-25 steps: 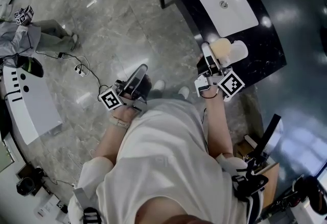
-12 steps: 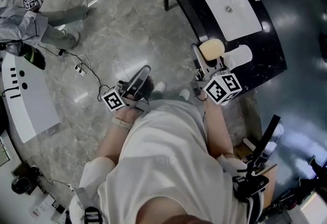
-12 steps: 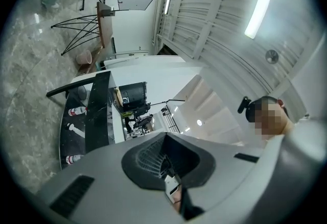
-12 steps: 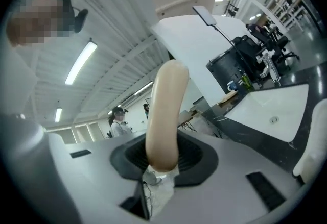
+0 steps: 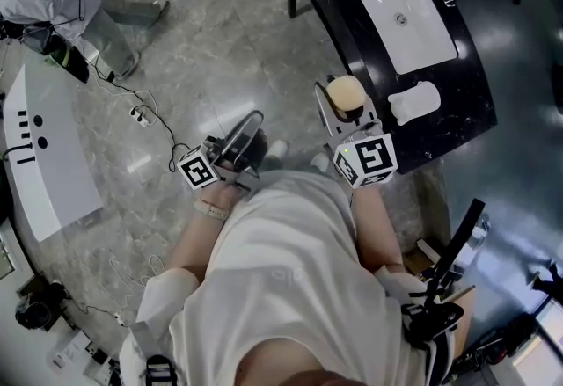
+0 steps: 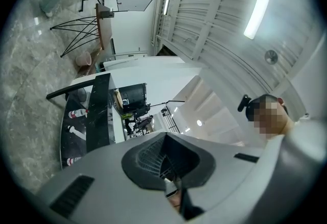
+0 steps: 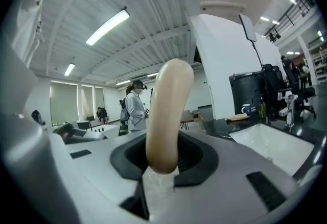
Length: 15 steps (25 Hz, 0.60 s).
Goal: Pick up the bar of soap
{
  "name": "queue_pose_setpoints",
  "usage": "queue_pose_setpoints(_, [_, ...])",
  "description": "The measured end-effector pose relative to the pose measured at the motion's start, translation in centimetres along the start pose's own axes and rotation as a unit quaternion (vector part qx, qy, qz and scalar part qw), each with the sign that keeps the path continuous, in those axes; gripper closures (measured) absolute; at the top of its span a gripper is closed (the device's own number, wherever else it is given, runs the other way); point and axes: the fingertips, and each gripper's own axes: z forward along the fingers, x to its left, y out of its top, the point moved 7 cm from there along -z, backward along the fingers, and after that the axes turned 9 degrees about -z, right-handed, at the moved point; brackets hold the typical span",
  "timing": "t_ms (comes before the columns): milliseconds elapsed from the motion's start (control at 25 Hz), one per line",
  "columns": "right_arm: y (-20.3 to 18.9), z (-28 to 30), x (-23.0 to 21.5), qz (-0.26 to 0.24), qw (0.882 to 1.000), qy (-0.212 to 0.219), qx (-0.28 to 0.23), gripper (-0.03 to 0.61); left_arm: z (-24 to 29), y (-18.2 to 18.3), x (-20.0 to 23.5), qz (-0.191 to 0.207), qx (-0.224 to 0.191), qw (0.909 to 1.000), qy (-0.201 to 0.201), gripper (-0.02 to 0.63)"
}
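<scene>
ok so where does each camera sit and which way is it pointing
Head view: on the person's head, looking steeply down at grey floor and black counter; shows white-shirted torso, both arms, left gripper, right gripper.
Left gripper view: on the left gripper, tilted up at the ceiling; shows its shut jaws.
Right gripper view: on the right gripper, facing across the room; jaws clamp the bar of soap.
Shared: head and right gripper views both show the soap and the white sink.

We find the bar of soap (image 5: 346, 94) between the right gripper's (image 5: 345, 105) jaws, seemingly at the counter's (image 5: 457, 125) left edge. The dish (image 5: 413, 101) lies to its right and the sink (image 5: 398, 15) beyond.
</scene>
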Motion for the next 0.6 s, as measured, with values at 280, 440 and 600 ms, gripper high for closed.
queue_pose_setpoints(280, [0.2,0.6,2.1,-0.032,0.999,0.026,0.002,0.468,0.0,0.1,0.1,0.0,0.0,1.0,0.004,0.607])
queue_pose_setpoints(440, [0.1,0.8,2.6,-0.036,0.999,0.032,0.004,0.468,0.2,0.1,0.2,0.002,0.002,1.0,0.005,0.607])
queue_pose_setpoints(600, [-0.1,0.8,2.8,-0.015,0.999,0.039,-0.002,0.468,0.4,0.0,0.2,0.01,0.007,0.9999,0.009,0.607])
